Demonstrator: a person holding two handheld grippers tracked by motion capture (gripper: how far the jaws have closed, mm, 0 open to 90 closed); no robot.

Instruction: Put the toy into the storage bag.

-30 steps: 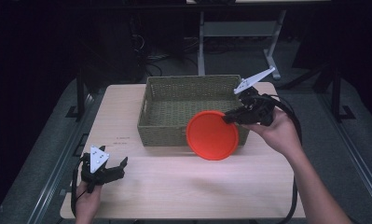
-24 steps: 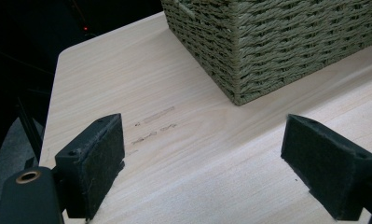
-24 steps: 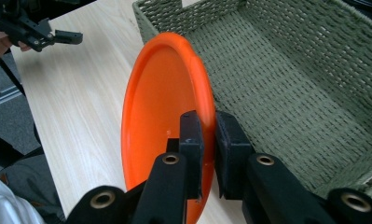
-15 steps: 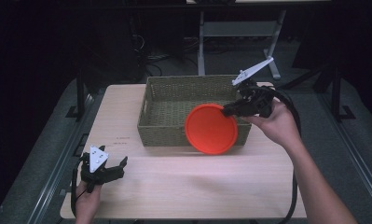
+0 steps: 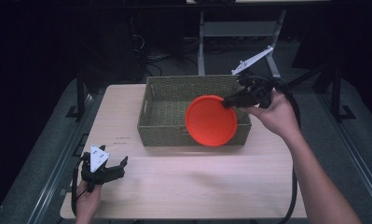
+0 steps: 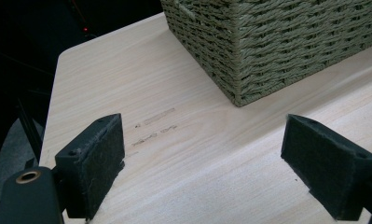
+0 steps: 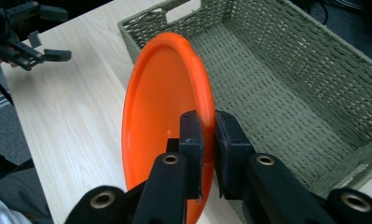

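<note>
Right gripper (image 5: pixel 228 101) has its fingers (image 7: pixel 191 140) pinched tight on the rim of the orange plate (image 5: pixel 211 120), a smooth, glossy round disc with a raised lip, plastic-looking. Plate is held on edge, tilted, over the near right part of the woven basket (image 5: pixel 162 100), its lower part overlapping the basket's front wall in the high view; whether it touches the wall can't be told. Basket is rectangular, olive-green, coarse rope-like weave, with a handle slot in its short end wall; it stands on the pale wood-grain surface (image 5: pixel 183 179). In the right gripper view the plate (image 7: pixel 162 107) hides part of the basket's (image 7: pixel 286 84) near corner, and the fingers cover the gripped bit of rim. Left gripper (image 5: pixel 110 170) rests low at the near left corner of the surface, well apart from the basket, fingers (image 6: pixel 93 161) spread wide, felt-like black pads, nothing between them. Left gripper view cuts off the basket (image 6: pixel 277 42) at top and right; faint small marks on the surface (image 6: pixel 174 163) are too blurred to read. Room beyond the surface is dark, hard to make out.
</note>
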